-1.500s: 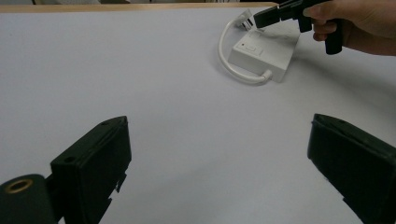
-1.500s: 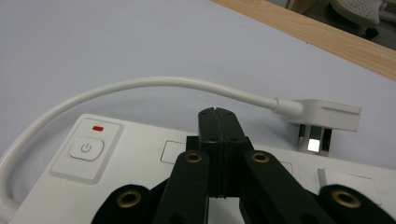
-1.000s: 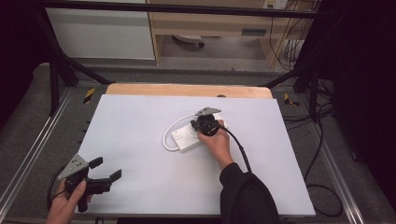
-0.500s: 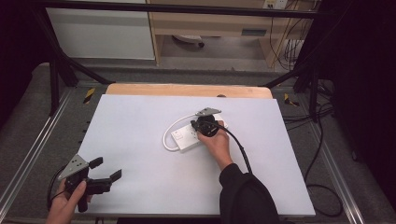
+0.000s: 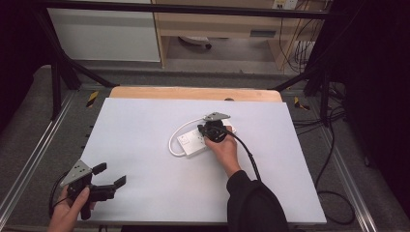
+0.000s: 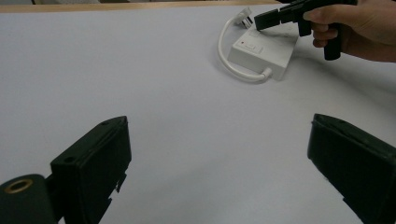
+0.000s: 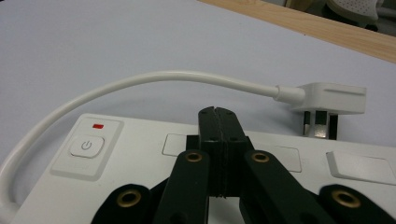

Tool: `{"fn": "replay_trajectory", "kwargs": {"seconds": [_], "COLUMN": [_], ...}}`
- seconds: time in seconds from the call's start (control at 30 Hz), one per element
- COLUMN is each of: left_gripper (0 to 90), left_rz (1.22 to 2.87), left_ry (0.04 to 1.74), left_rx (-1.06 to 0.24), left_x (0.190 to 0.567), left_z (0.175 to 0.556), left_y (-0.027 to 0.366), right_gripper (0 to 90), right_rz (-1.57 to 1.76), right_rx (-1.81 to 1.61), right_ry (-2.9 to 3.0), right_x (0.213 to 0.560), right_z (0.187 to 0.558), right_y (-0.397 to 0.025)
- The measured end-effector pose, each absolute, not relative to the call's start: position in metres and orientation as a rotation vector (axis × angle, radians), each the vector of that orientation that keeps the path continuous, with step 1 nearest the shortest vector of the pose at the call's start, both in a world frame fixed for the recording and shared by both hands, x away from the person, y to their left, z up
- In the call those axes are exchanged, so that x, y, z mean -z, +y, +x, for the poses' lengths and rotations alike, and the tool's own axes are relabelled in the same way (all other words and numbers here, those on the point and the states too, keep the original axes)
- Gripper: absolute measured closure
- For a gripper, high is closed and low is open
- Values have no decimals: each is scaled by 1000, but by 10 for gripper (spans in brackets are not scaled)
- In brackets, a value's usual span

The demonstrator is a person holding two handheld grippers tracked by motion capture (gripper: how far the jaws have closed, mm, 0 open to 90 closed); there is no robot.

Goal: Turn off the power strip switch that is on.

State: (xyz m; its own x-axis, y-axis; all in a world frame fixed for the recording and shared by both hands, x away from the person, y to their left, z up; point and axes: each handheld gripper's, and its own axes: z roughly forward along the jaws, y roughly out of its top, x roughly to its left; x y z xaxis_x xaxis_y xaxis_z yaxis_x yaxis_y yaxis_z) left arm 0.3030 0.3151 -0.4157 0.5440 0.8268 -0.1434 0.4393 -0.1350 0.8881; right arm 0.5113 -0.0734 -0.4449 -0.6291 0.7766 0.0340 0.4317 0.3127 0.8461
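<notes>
Right gripper (image 5: 209, 129) over the white power strip (image 5: 193, 143), mid-table, slightly right of centre. Jaws pressed fully together, nothing between them (seam visible in the right gripper view, tips (image 7: 216, 122) just above the strip's top face (image 7: 140, 186)). Cannot tell whether tips touch the plastic or hover just off it. Right hand (image 5: 223, 146) wrapped around the grip, dark sleeve (image 5: 254, 203) coming in from the bottom edge.

Strip lying flat on the white table (image 5: 145, 121). Power button (image 7: 87, 145) at one end, small red mark (image 7: 98, 126) just beyond it. Flat socket covers (image 7: 359, 167) along the top face. White cable (image 7: 154, 79) leaving the button end, looping round in an arc and ending in the white plug (image 7: 332, 100), which rests on the table just beside the strip with pins showing (seen from the left gripper view too: strip (image 6: 266, 50), cable loop (image 6: 229, 60), right gripper (image 6: 266, 19) above it).

Left gripper (image 5: 109, 175) at the near-left corner of the table, well apart from the strip. Jaws spread wide, holding nothing; bare table surface between them (image 6: 217, 154). Left hand (image 5: 72, 210) on the handle at the bottom-left edge, grey plate on top.

Wooden strip (image 5: 193, 93) along the far edge of the table.
</notes>
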Motion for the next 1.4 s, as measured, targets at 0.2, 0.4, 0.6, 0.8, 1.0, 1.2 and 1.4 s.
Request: {"fn": "replay_trajectory", "kwargs": {"seconds": [0.2, 0.4, 0.6, 0.8, 1.0, 1.2, 1.4], "left_gripper": [61, 61, 61, 61, 61, 61, 61], "left_rz": [1762, 1761, 1761, 1764, 1766, 1766, 1775], "left_ry": [1056, 1056, 1054, 1055, 1055, 1054, 1052], "left_rx": [-477, -476, -478, -479, -480, -478, -480], "left_x": [416, 416, 415, 416, 416, 416, 416], "left_z": [303, 303, 303, 303, 303, 303, 303], "left_y": [315, 315, 315, 315, 315, 315, 314], "right_gripper": [900, 900, 900, 900, 900, 882, 691], "right_rz": [1084, 1069, 1054, 1042, 1041, 1049, 1084], "right_rx": [-1229, -1212, -1221, -1215, -1211, -1210, -1203], "right_ry": [2209, 2222, 2209, 2211, 2208, 2219, 2238], "right_x": [446, 444, 438, 431, 427, 423, 415], "right_z": [512, 512, 510, 508, 508, 506, 502], "right_y": [-73, -72, -73, -77, -80, -81, -82]}}
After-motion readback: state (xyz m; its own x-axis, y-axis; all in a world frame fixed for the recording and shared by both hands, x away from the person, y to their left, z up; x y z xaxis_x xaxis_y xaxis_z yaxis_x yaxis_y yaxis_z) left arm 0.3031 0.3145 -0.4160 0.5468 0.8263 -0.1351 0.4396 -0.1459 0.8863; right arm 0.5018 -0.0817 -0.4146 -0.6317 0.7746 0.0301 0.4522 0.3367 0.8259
